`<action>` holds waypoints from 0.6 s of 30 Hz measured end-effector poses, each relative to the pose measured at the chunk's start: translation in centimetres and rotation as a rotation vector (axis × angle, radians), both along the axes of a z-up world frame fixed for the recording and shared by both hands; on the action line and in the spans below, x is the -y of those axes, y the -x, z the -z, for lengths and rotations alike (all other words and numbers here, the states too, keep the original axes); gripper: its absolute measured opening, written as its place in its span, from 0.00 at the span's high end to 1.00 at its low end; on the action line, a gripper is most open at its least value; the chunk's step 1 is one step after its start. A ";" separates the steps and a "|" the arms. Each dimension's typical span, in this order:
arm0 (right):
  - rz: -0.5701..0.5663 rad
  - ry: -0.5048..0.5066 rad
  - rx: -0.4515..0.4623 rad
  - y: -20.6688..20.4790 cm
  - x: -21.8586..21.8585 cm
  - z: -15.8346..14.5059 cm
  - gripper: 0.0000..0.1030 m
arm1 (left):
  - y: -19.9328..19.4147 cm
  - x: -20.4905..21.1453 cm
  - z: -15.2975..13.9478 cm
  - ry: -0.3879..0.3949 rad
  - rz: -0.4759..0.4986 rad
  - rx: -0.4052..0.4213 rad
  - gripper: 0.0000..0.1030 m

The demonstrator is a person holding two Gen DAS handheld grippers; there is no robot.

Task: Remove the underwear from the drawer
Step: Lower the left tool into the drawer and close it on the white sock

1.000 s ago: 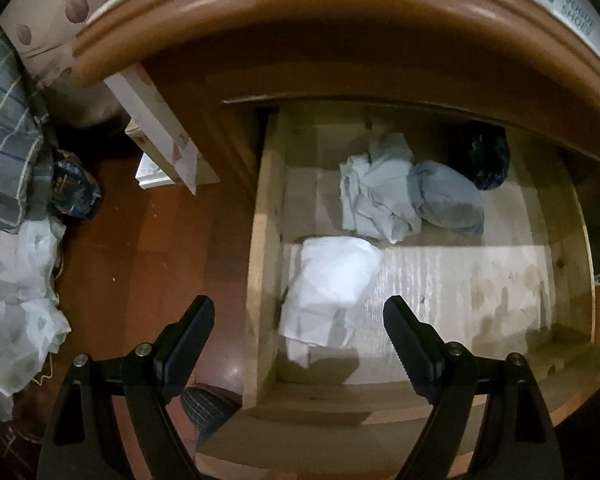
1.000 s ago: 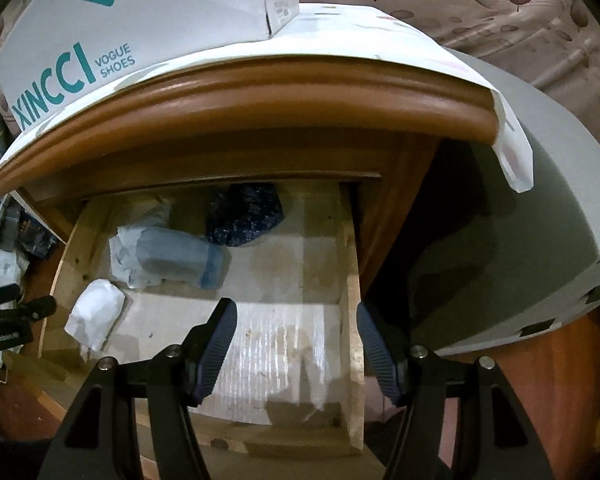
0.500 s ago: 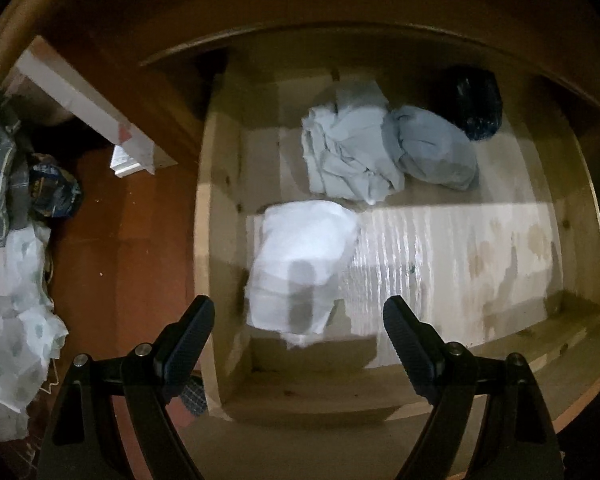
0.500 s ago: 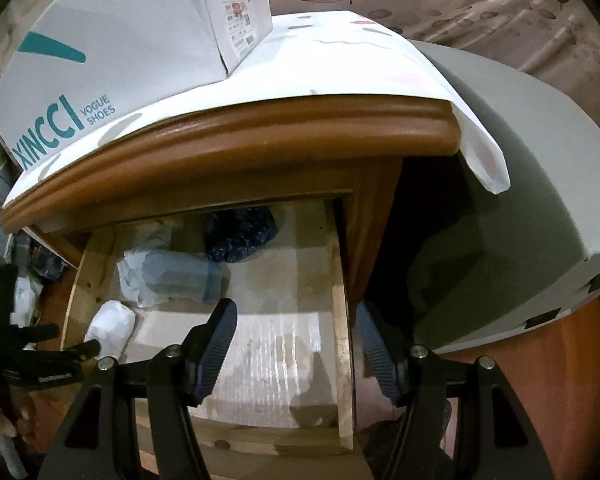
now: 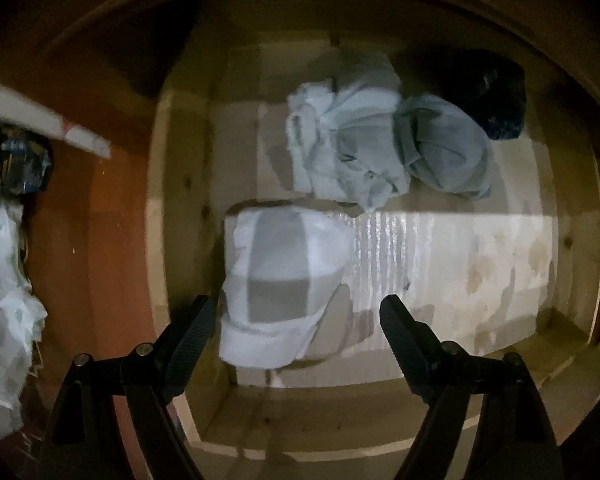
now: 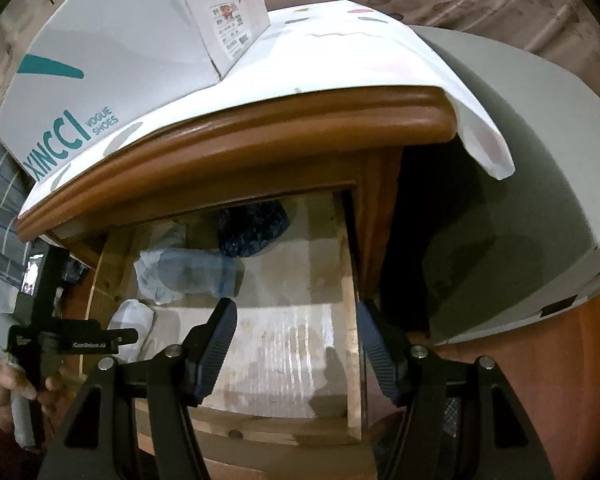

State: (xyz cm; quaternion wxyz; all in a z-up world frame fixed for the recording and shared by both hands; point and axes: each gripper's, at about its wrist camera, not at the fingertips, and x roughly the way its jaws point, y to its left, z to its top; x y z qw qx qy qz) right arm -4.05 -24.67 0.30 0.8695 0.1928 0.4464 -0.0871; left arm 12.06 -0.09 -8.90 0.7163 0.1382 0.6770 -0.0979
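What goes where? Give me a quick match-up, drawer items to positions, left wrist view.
Things:
1. white cloth
2. black bundle
3. pale blue cloth
4. grey roll

Places:
A. back right corner of drawer
B. front left, nearest the left tool
C. between pale blue cloth and black bundle
D. directly behind white cloth

Pairs: 1-B, 2-A, 3-D, 4-C

Left gripper closing over white underwear, drawer

left wrist looks straight down, right wrist slants; both share the drawer.
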 end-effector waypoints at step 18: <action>-0.002 -0.036 -0.001 0.1 0.5 -0.1 0.38 | -2.8 1.8 3.4 -0.110 0.095 -0.131 0.26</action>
